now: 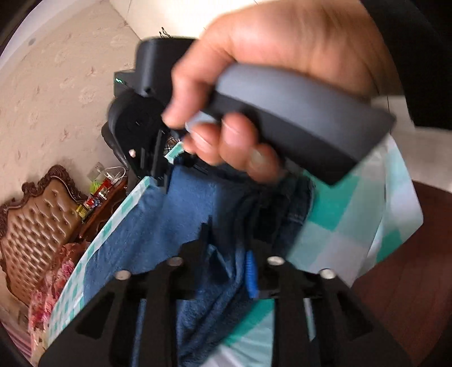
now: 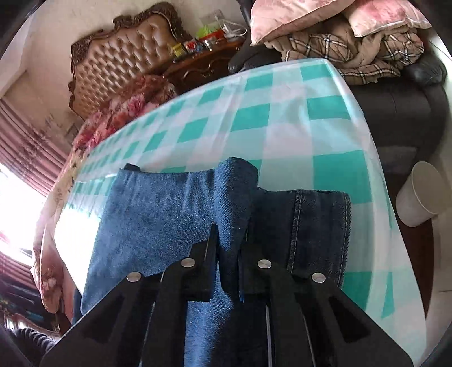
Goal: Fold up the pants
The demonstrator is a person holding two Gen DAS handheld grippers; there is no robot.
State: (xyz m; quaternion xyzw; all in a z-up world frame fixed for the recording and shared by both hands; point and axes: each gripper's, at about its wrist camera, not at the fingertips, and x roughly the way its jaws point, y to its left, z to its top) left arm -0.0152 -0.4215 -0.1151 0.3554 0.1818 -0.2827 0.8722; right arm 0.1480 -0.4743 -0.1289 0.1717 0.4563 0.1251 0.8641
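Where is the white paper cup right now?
In the right wrist view, the cup sits at the right edge, off the checked table, below the dark sofa.

A table under a teal-and-white checked cloth fills the middle of the room, with a tufted brown leather headboard framed in carved dark wood at its far left against a pale patterned wall. Right of that headboard a dark wooden side table carries small clutter, and farther right a dark sofa holds pink pillows and a plaid blanket. Hard daylight pours through pink striped curtains at the left, and a white bin stands on the floor at the right.
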